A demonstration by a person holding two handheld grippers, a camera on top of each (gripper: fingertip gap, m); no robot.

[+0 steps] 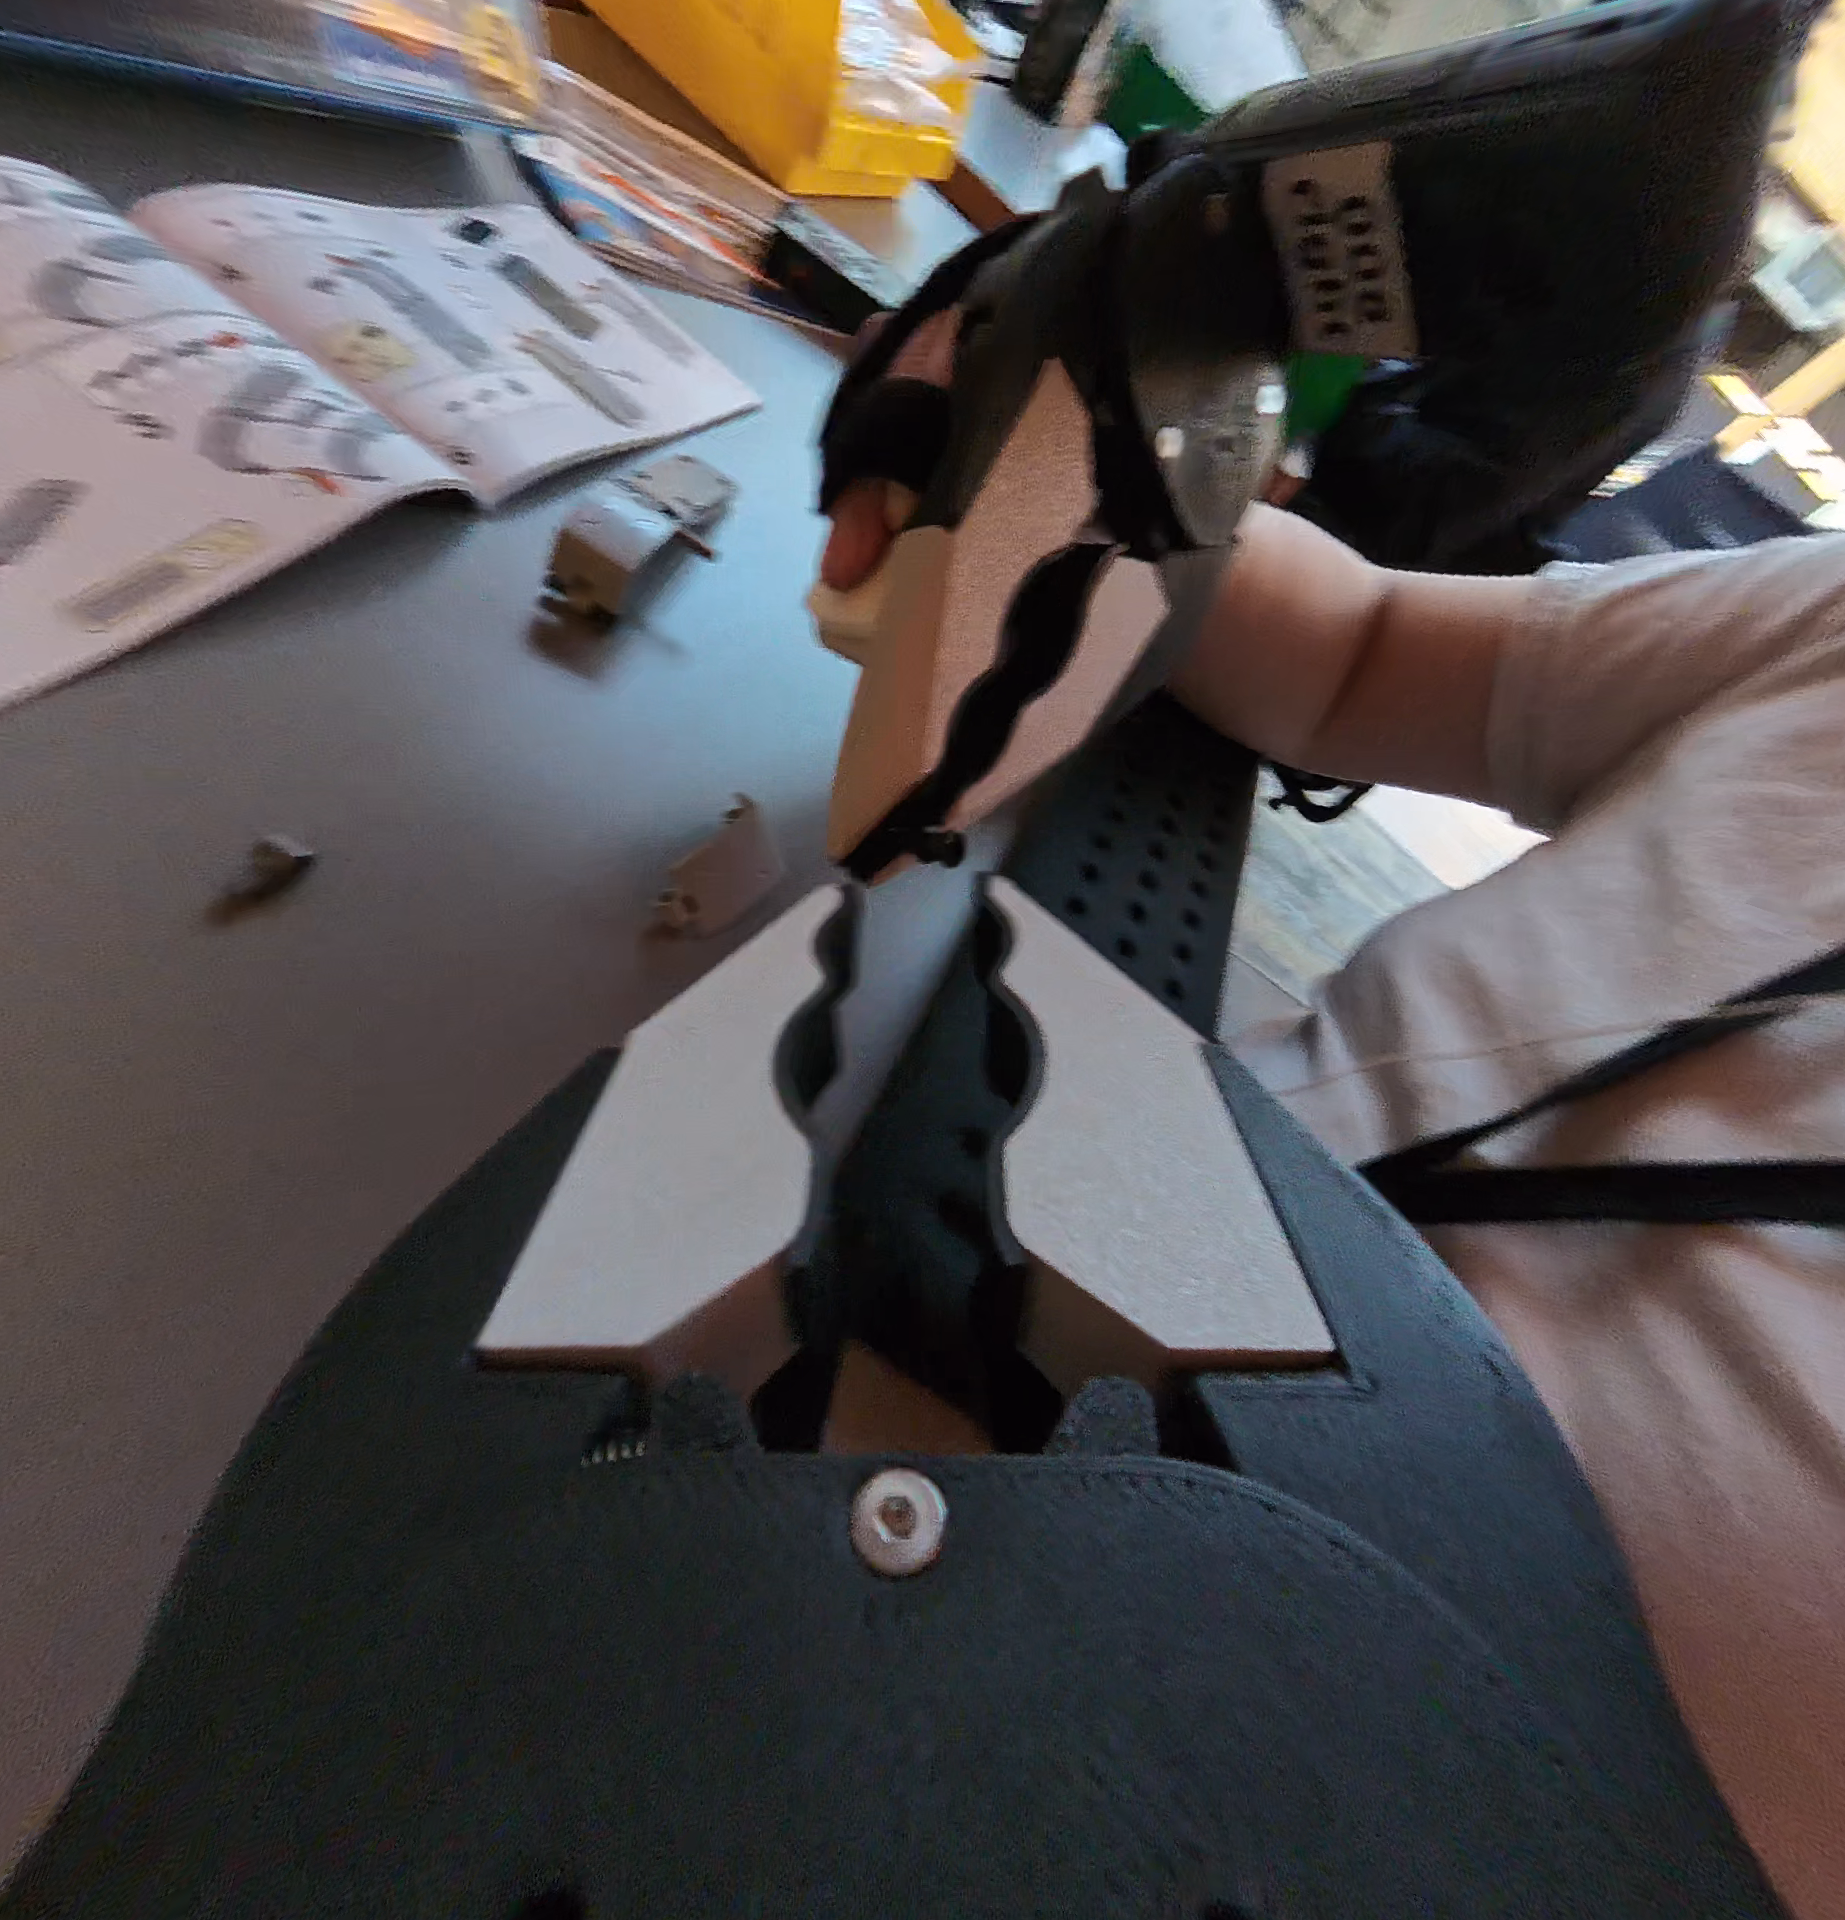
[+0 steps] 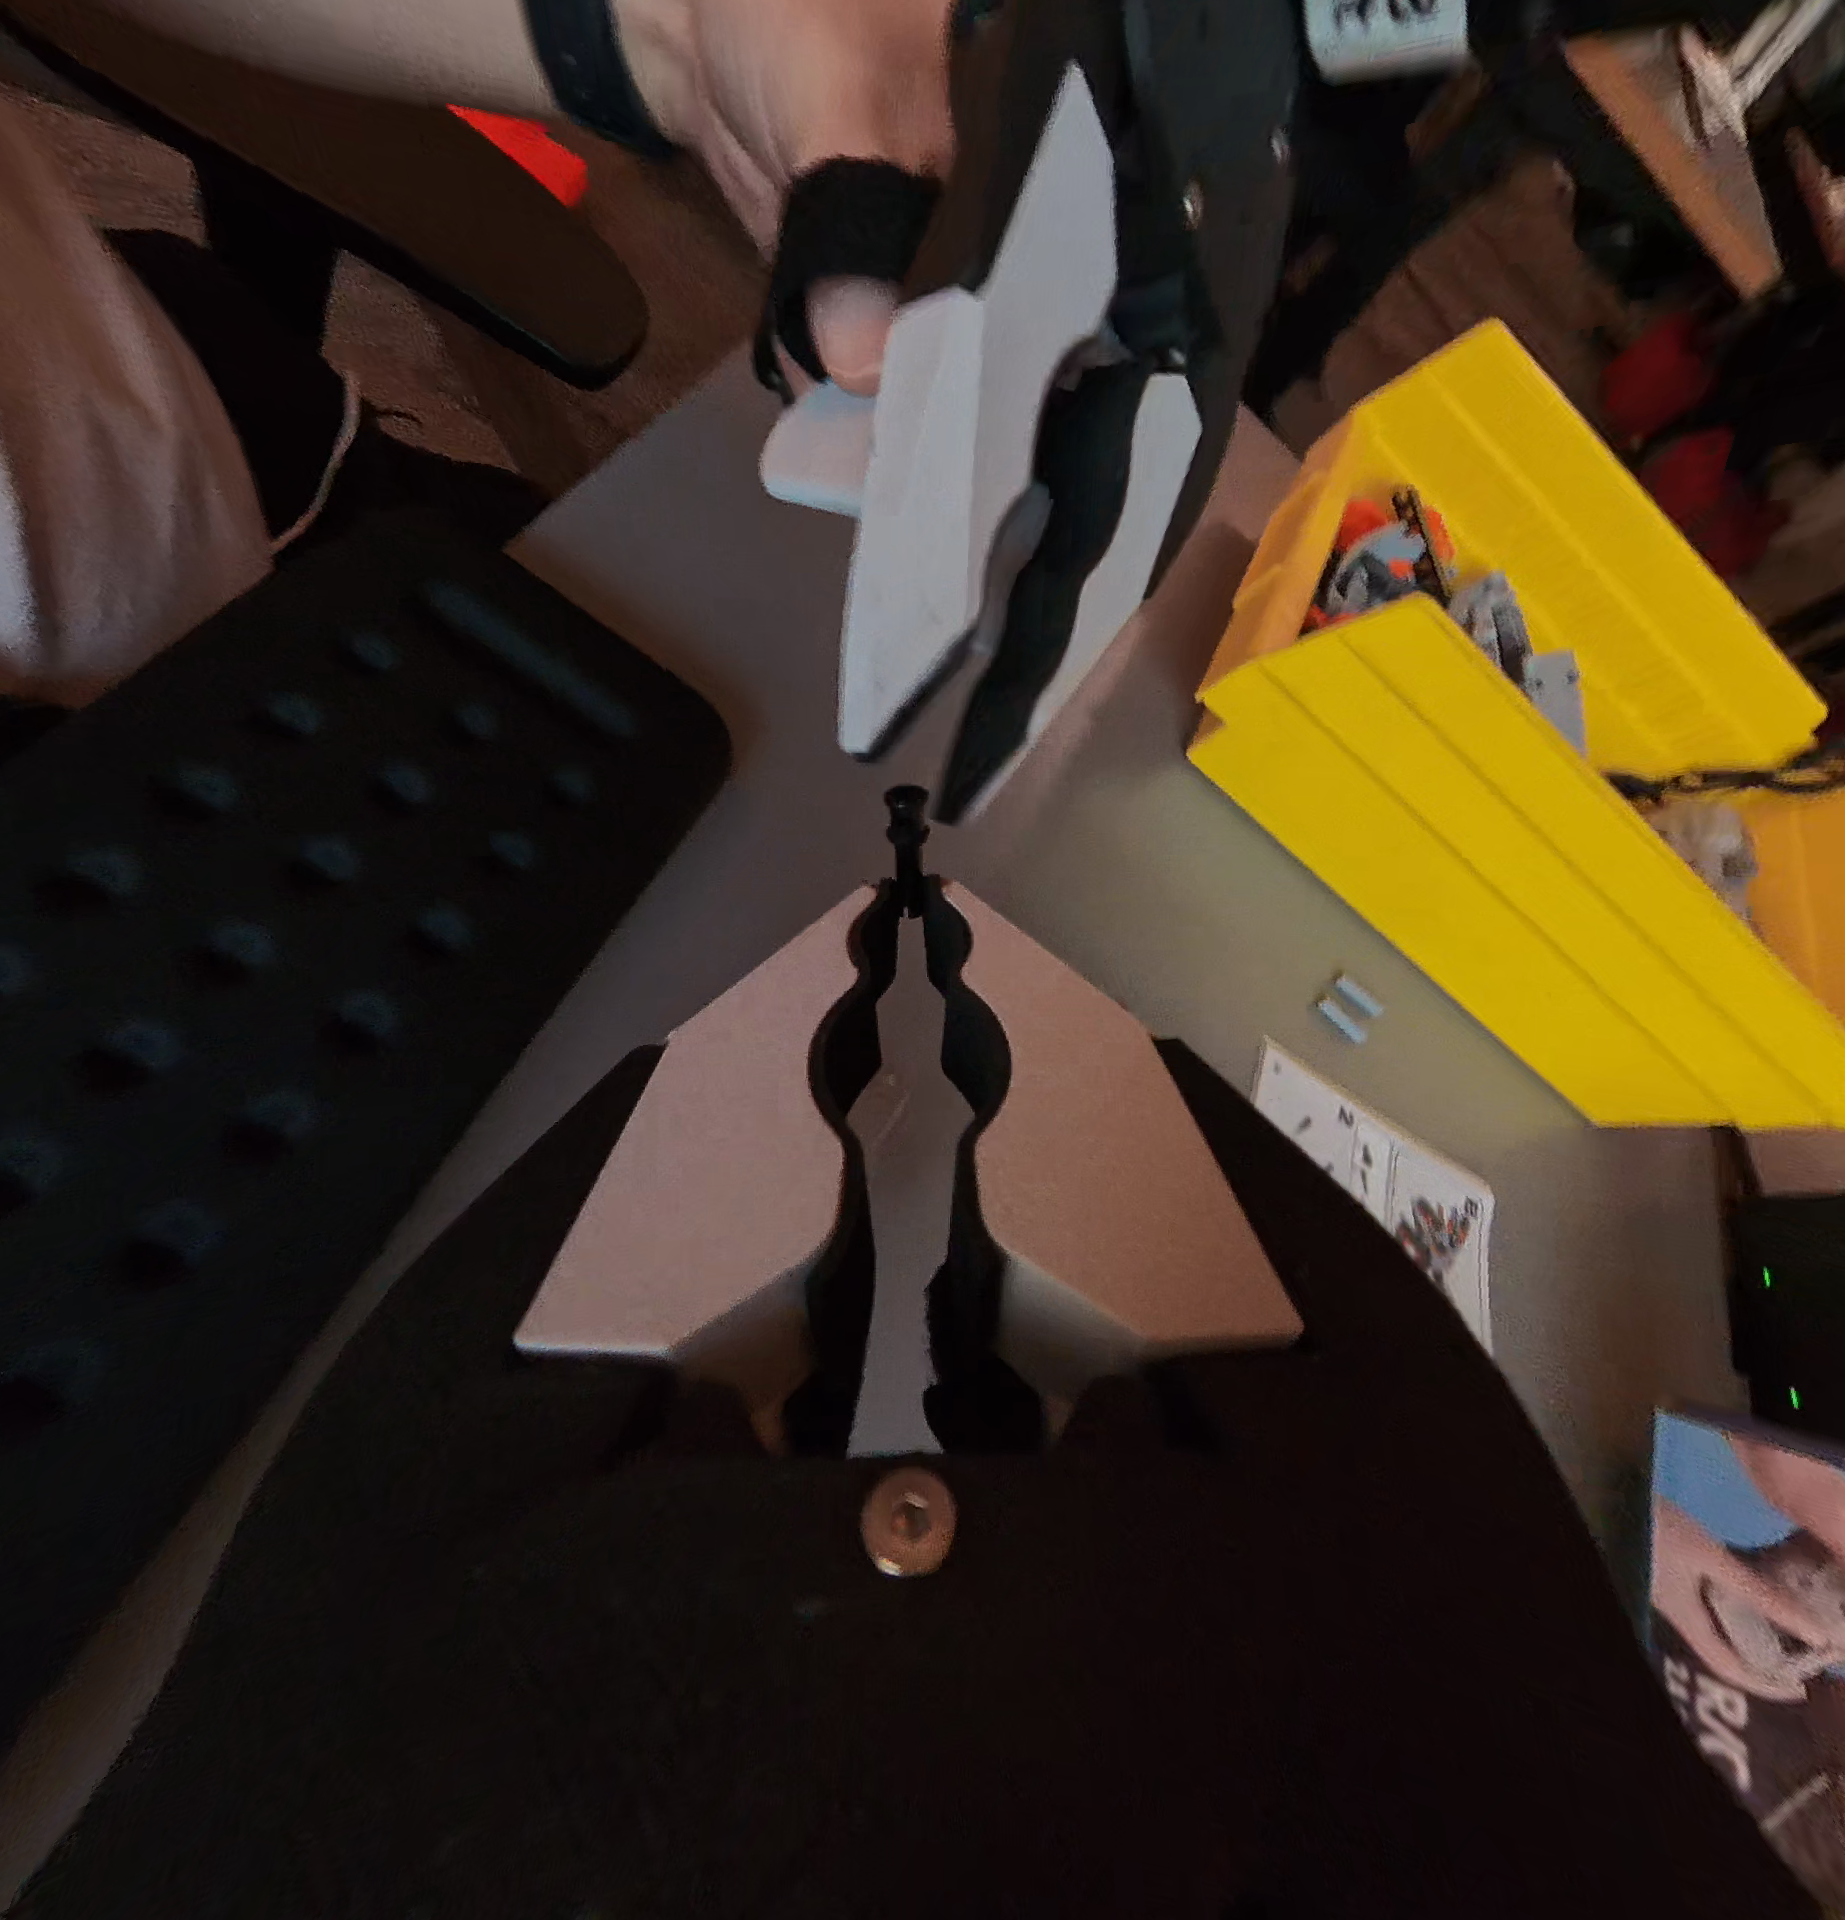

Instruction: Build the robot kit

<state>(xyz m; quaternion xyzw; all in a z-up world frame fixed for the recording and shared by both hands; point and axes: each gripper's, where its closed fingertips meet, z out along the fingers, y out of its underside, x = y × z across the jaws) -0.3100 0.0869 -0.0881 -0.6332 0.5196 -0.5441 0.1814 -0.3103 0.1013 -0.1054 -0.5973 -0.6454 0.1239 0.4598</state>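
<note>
My right gripper (image 2: 907, 891) is shut on a small black pin (image 2: 905, 831) that sticks out past its fingertips. My left gripper (image 1: 918, 899) is open and empty, held above the grey table (image 1: 378, 935). The two grippers point at each other tip to tip. In the left wrist view the right gripper (image 1: 892, 852) comes down from the upper right, with the pin (image 1: 913, 847) just in front of my left fingertips. In the right wrist view the left gripper (image 2: 949, 779) hangs just beyond the pin, jaws slightly apart. A gloved hand holds each gripper.
An open instruction booklet (image 1: 274, 364) and a few loose grey parts (image 1: 637, 530) (image 1: 720, 873) lie on the table. A yellow bin (image 2: 1520, 810) of parts stands to the right, a small printed sheet (image 2: 1385, 1195) near it. A black perforated chair seat (image 2: 274, 883) is beside the table edge. The tips of both grippers are at nearly the same place.
</note>
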